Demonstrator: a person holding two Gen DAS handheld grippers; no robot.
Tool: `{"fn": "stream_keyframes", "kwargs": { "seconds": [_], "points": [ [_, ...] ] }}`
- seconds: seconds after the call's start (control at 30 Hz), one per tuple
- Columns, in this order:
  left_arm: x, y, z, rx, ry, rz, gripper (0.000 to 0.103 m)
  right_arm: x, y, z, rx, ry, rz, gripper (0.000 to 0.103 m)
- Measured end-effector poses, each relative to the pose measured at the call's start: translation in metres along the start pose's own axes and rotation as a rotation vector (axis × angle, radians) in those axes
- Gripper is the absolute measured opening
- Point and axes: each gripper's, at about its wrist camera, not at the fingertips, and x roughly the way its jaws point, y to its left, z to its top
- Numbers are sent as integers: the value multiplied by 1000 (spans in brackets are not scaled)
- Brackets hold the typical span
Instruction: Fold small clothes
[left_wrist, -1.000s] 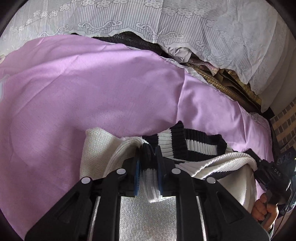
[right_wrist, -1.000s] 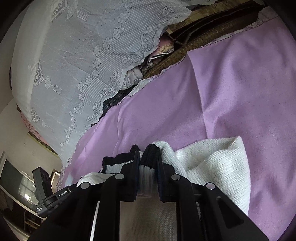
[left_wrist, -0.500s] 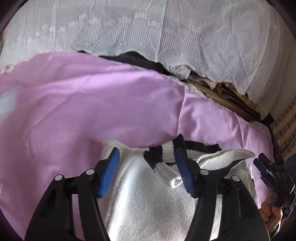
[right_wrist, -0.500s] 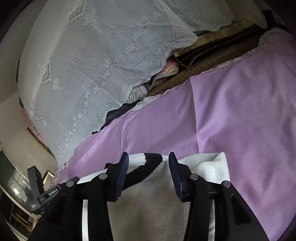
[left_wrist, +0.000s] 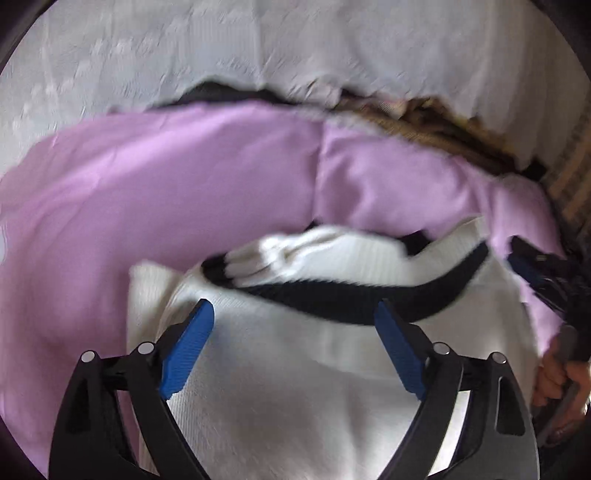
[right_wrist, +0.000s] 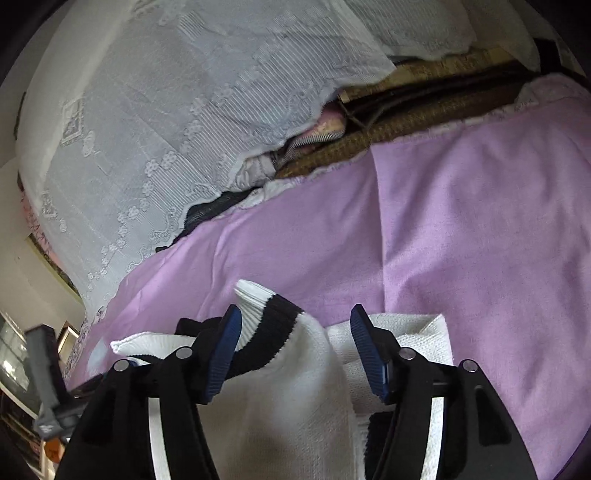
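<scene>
Sweater: white knit sweater with black ribbed trim, lying on the purple sheet, near edge, part folded over on itself.
Trim: black band runs across the top layer; a striped cuff sticks up off the fold, not lying flat.
Left hand-held gripper: jaws opening, blue pads wide apart, knit under and between them but neither pad pressing on it. Nothing held. View is blurred.
Right hand-held gripper: jaws opening, about halfway apart; the cuff and folded edge sit between the pads, the left pad close against the black band, no squeeze visible. Nothing held.
Far side: white lace cloth draped over a heap of other fabrics, well apart from the sweater.
Person: a hand on the right handle, at the right edge of the left view.
Risk 1: ribbed cuff may snag on a grooved pad as the grippers draw away; cause, the pad lies so close to the trim. The fold would lift and open.
Risk 2: the top layer may spring back or slide; cause, thick knit with a raised cuff, nothing pinning it.
Risk 3: the sheet may drag and bunch under the sweater if a finger rakes it on the way out, skewing the fold.
Risk 4: the next grasp may catch both layers where only one is wanted; cause, edges stacked closely at the near right corner.
</scene>
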Motion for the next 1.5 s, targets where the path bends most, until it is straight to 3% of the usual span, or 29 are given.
{"fn": "stream_keyframes", "kwargs": {
  "seconds": [0.17, 0.27, 0.3, 0.43, 0.57, 0.63, 0.7, 0.77, 0.93, 1.0, 1.13, 1.27, 1.4, 1.5],
  "points": [
    [0, 18, 4, -93, -8, -41, 86, 24, -4, -5, 9, 92, -11, 59],
    [-4, 22, 3, -108, -29, -40, 86, 23, 1, -8, -35, 89, -20, 14],
    [-5, 24, 4, -115, -36, -40, 85, 21, 0, -8, -26, 79, -12, 12],
    [-5, 34, 4, -153, -35, -53, 80, 15, -15, -6, 25, 70, -78, 10],
    [-11, 33, 5, -160, -46, -57, 79, 22, -26, -9, 80, 114, -77, 12],
    [-20, 34, 6, -170, -82, -63, 80, 13, -24, -10, 91, 67, -67, 18],
    [-27, 32, 11, -159, -120, -50, 87, 4, -18, -6, 84, 16, -57, 18],
    [-25, 31, 17, -158, -126, -49, 87, -3, -4, 0, 48, -22, -6, 18],
    [21, 52, 24, -233, 15, -1, 88, 14, 31, 2, -47, 33, 59, 19],
    [24, 54, 24, -230, 26, -7, 88, 32, 28, 0, -45, 78, 38, 29],
    [27, 44, 22, -176, 26, 51, 89, 43, -5, 0, 118, 126, 74, 19],
    [17, 46, 18, -180, -11, 30, 88, 35, -17, -2, 176, 94, 85, 14],
    [-10, 37, 11, -125, -80, -11, 89, 13, 4, -6, 89, 31, 83, 20],
    [-20, 15, 8, -48, -80, -66, 93, 6, 37, -12, -34, 82, 140, 20]
  ]
}}
